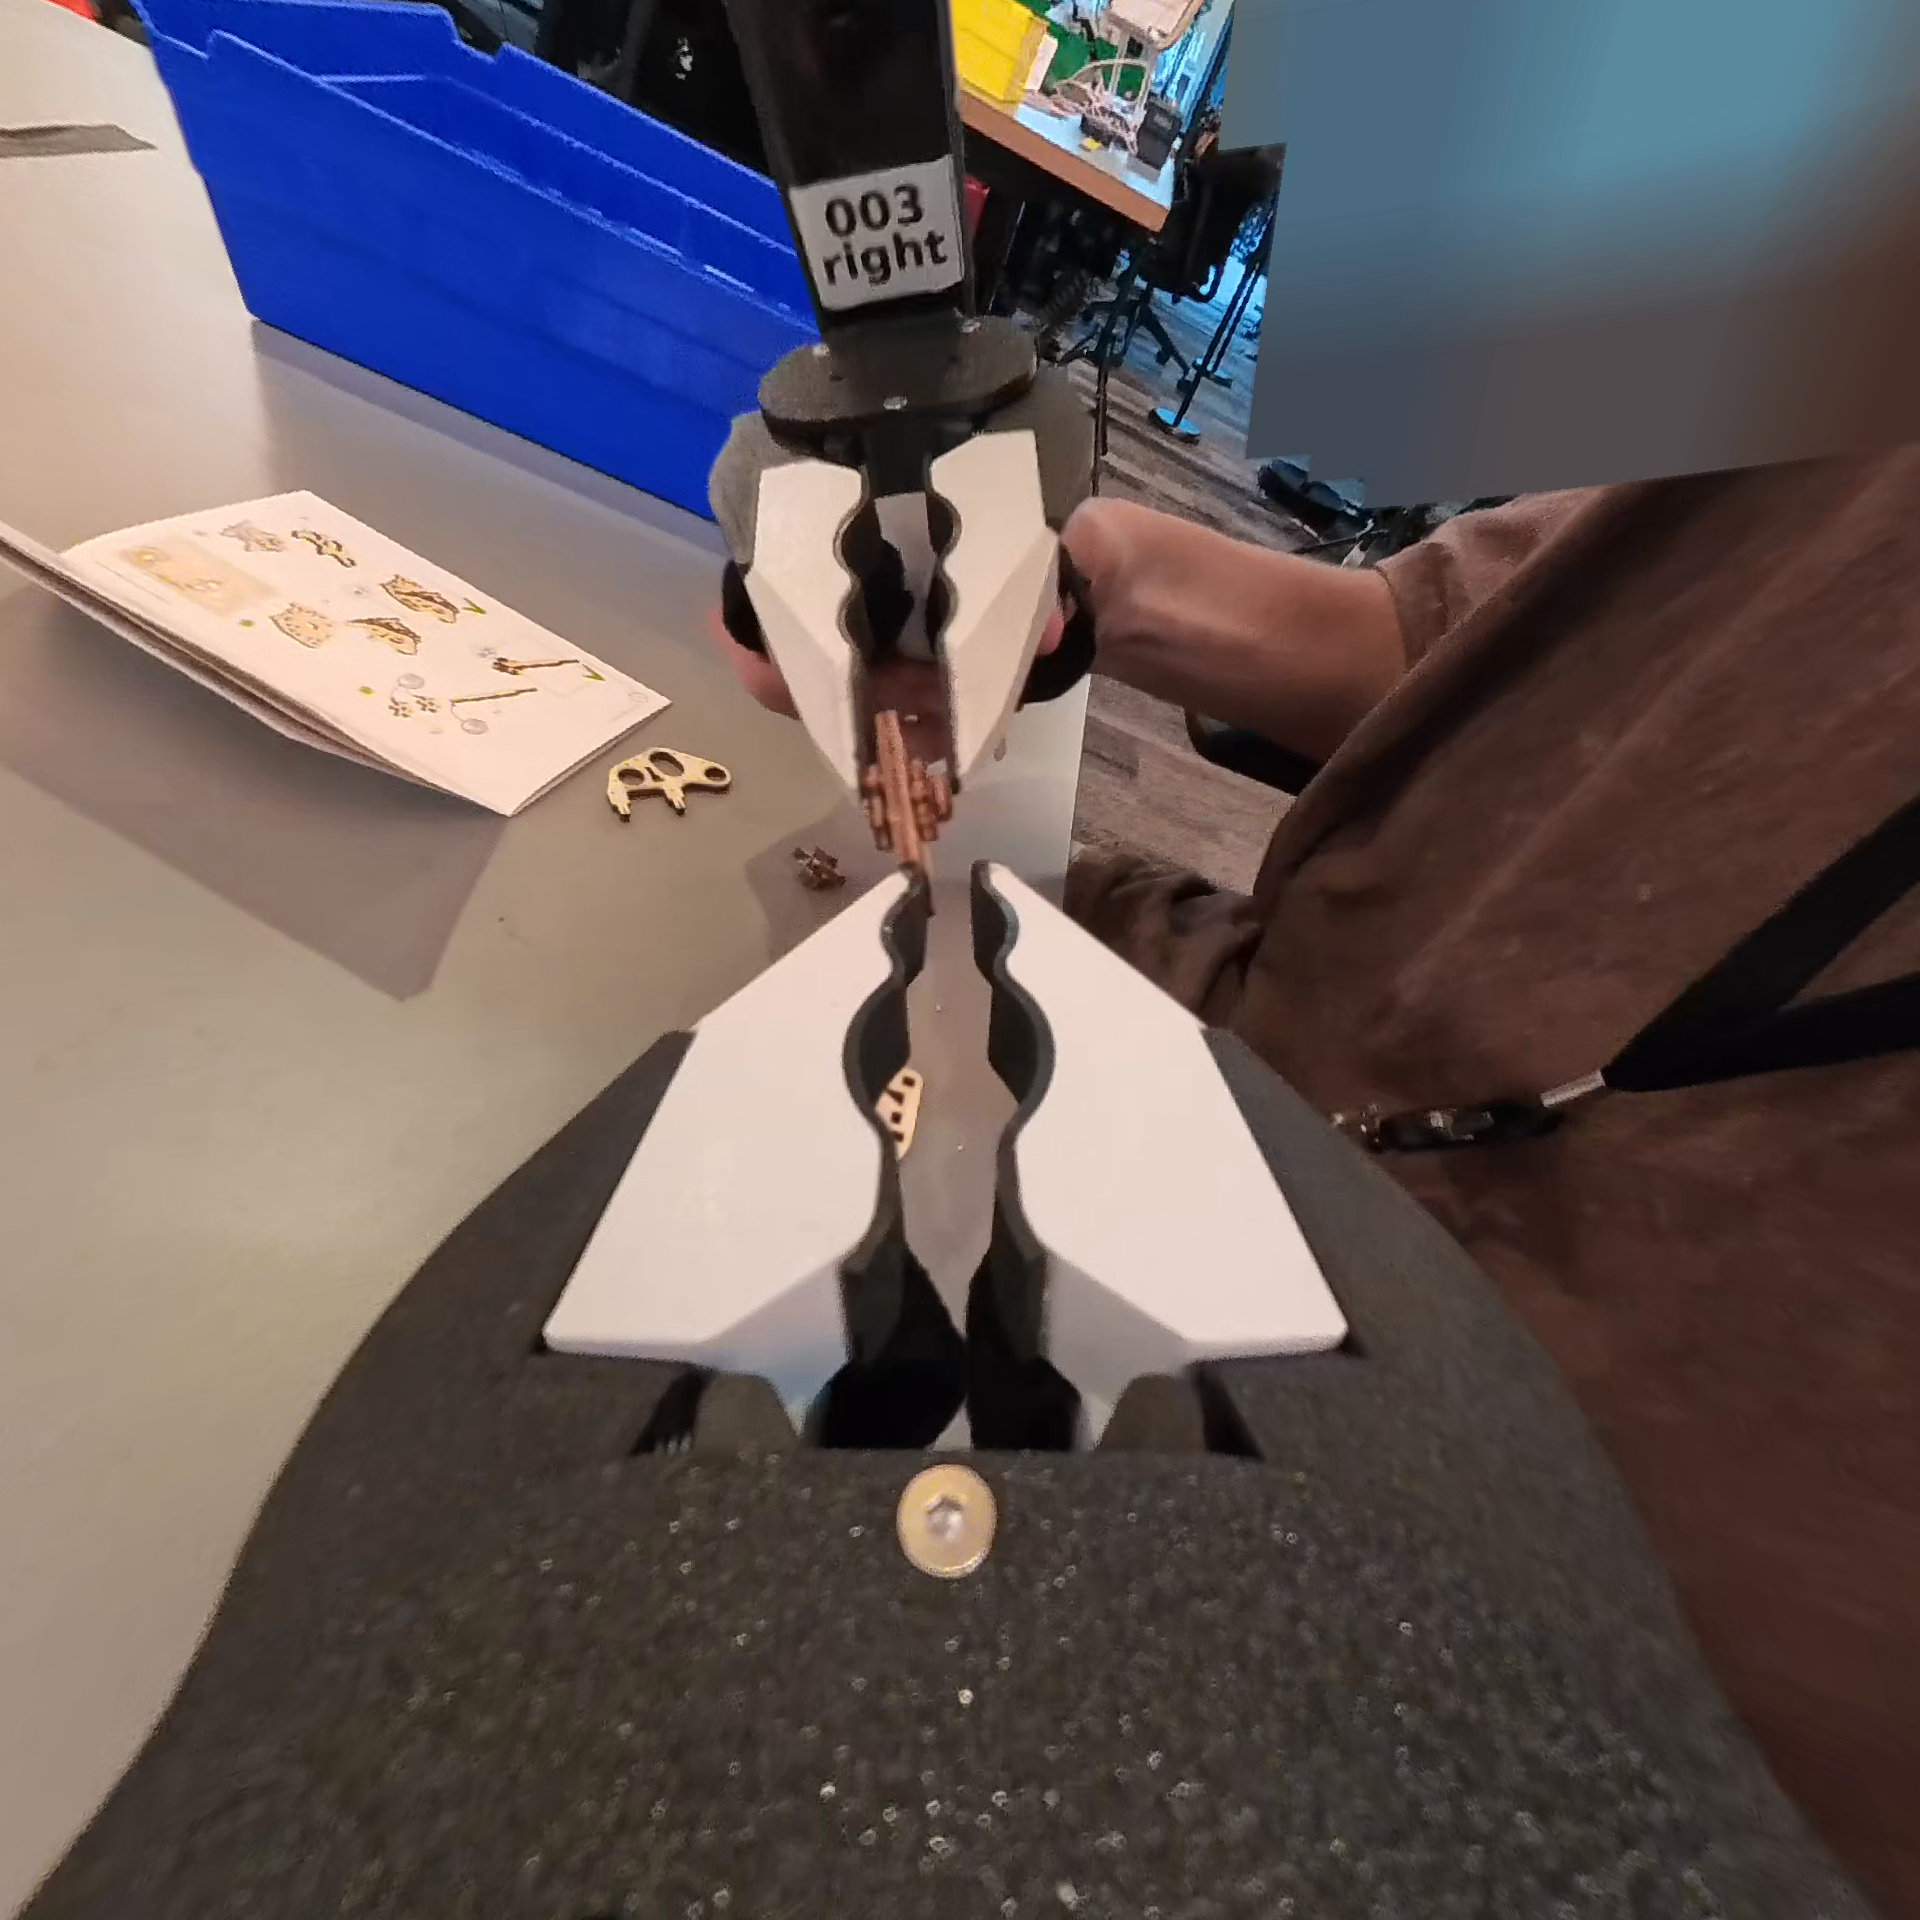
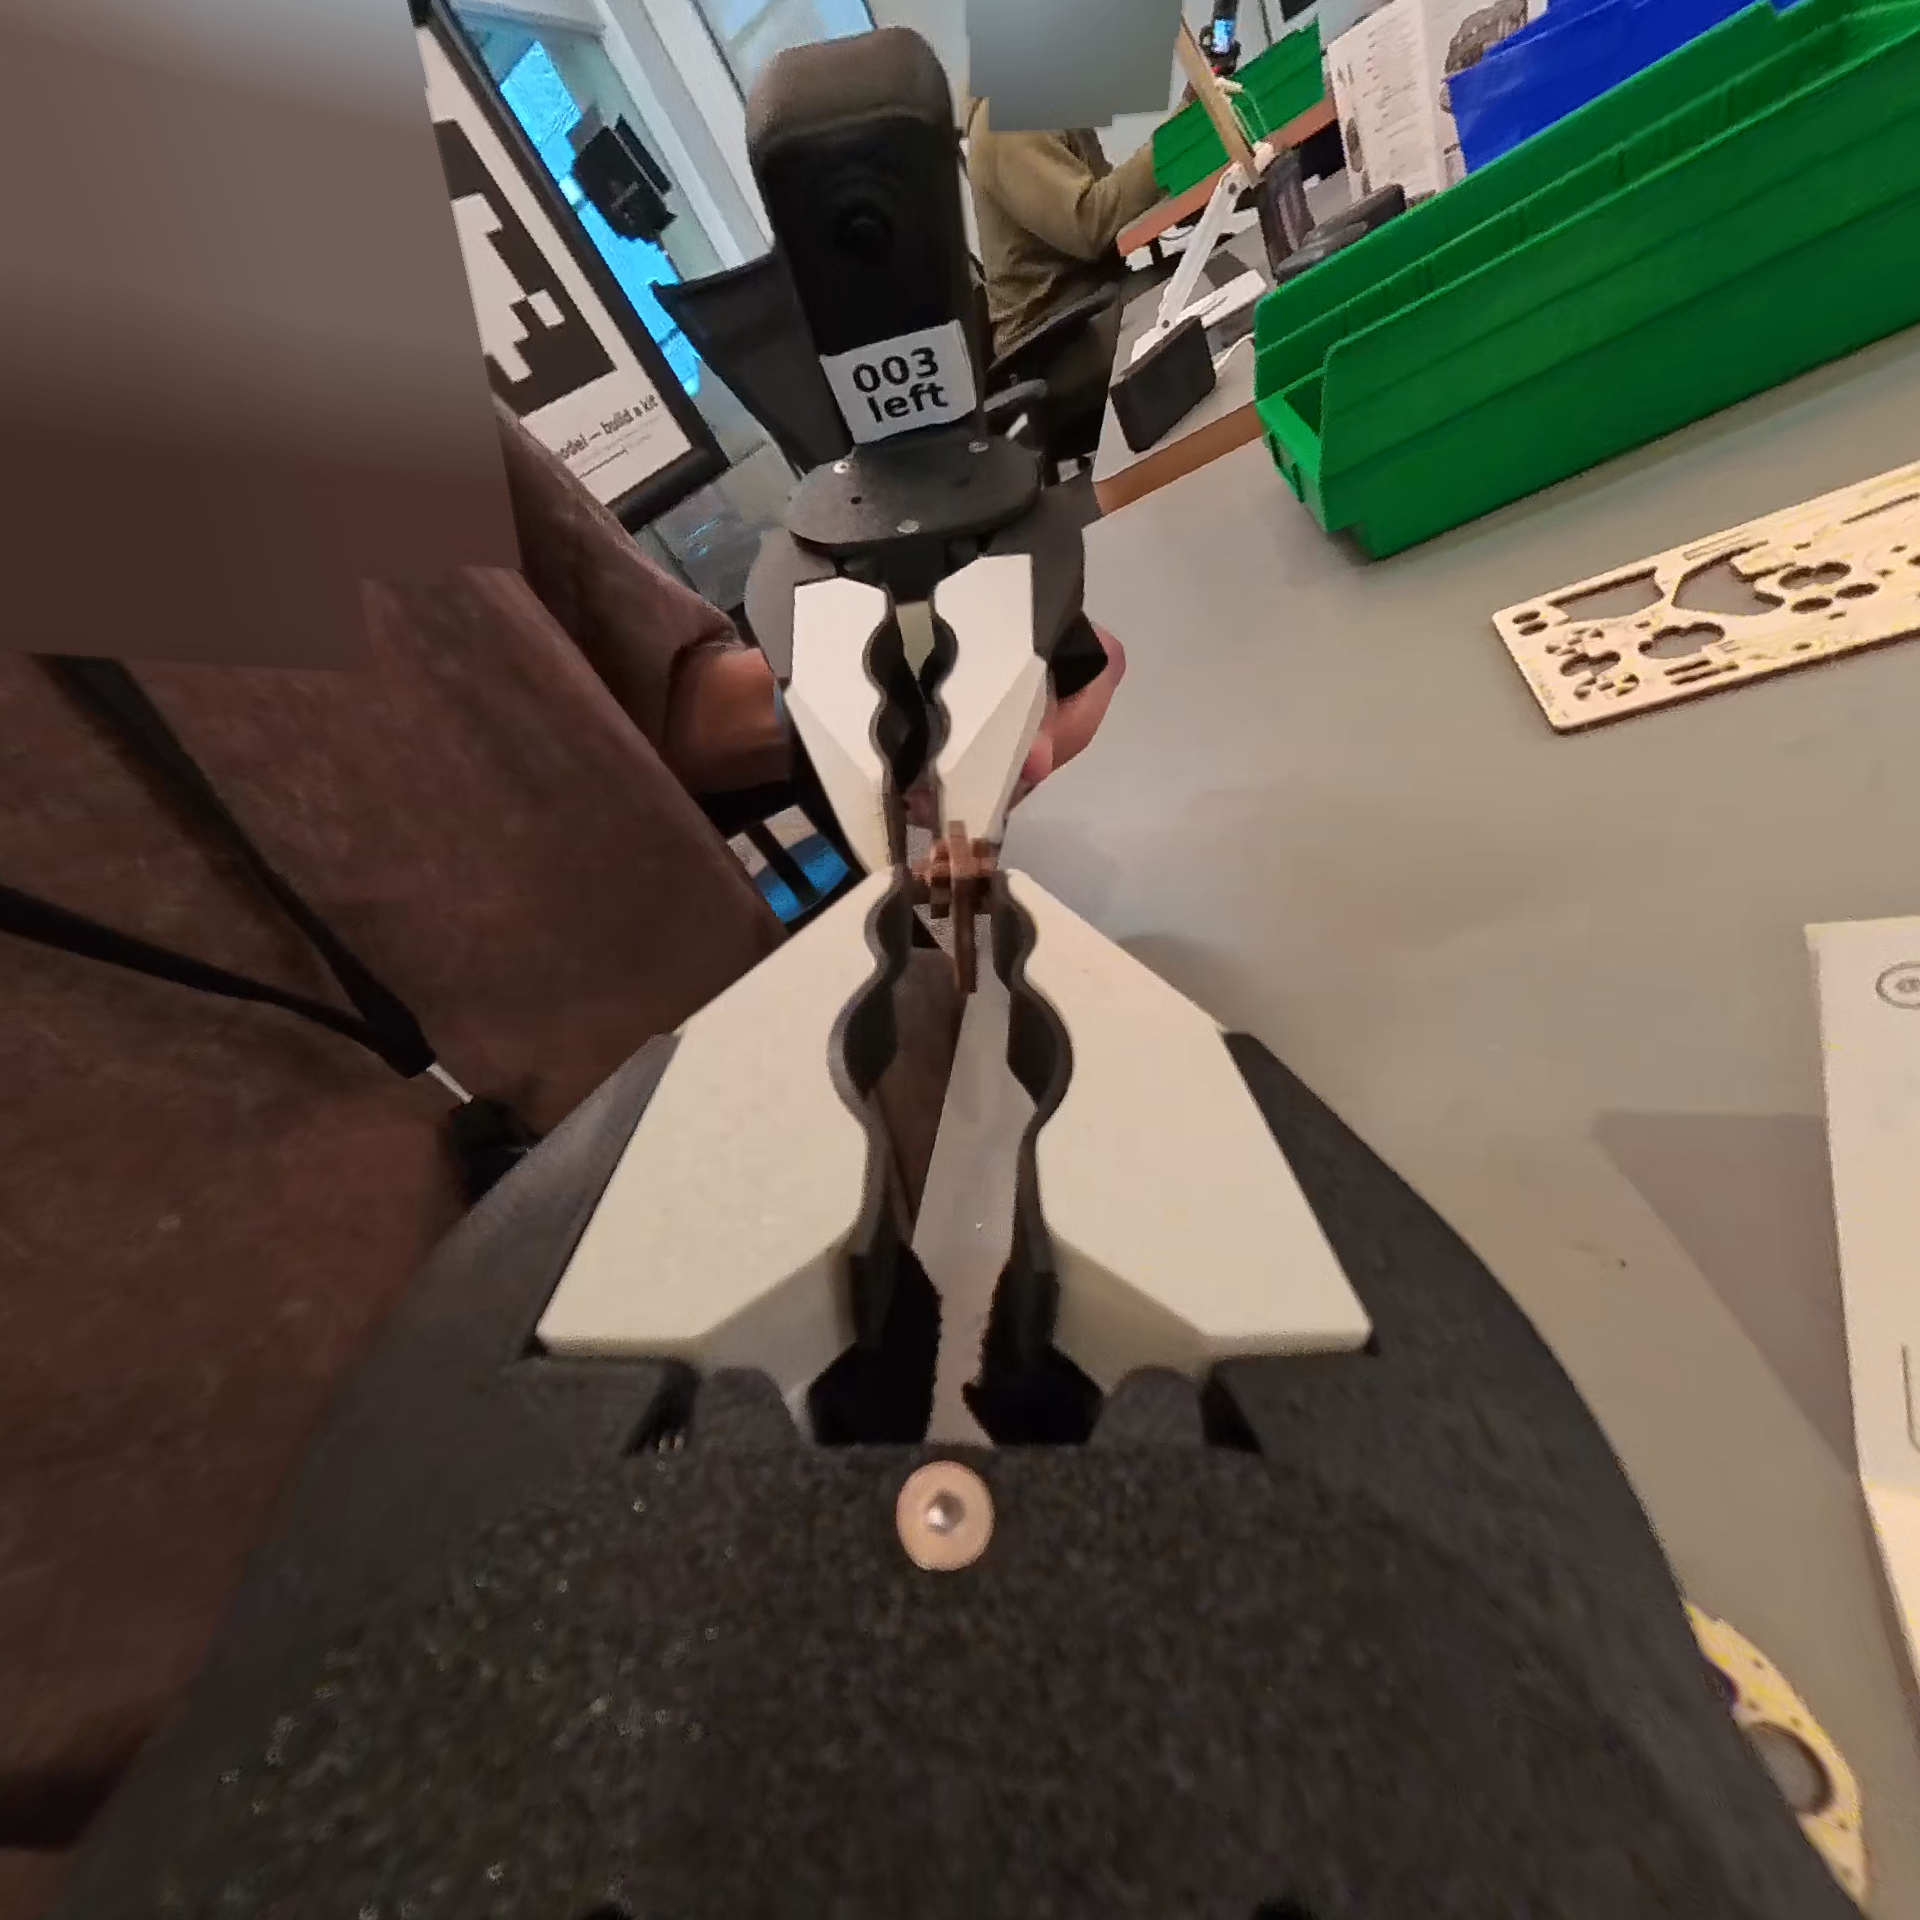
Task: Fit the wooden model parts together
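Observation:
My right gripper (image 2: 951, 883) is shut on a small brown wooden assembly (image 2: 954, 902) of interlocked slotted pieces, held above the grey table (image 2: 1351, 883). It also shows in the left wrist view (image 1: 906, 795), hanging from the right gripper (image 1: 914, 790). My left gripper (image 1: 940, 881) faces it tip to tip. Its jaws stand a little apart with table showing between them, and the assembly's lower end touches its left fingertip (image 1: 896, 896). The left gripper (image 2: 940, 842) shows beyond the assembly in the right wrist view. A loose tan part (image 1: 667, 779) lies on the table.
An open instruction booklet (image 1: 343, 634) and a blue bin (image 1: 468, 239) lie on the left. A small dark piece (image 1: 816, 864) and a tan piece (image 1: 902, 1112) lie under the grippers. Green bins (image 2: 1610, 343), a punched wooden sheet (image 2: 1704, 634) and a white box (image 2: 1870, 1195) are on the right. My left and right fingertips are right by each other.

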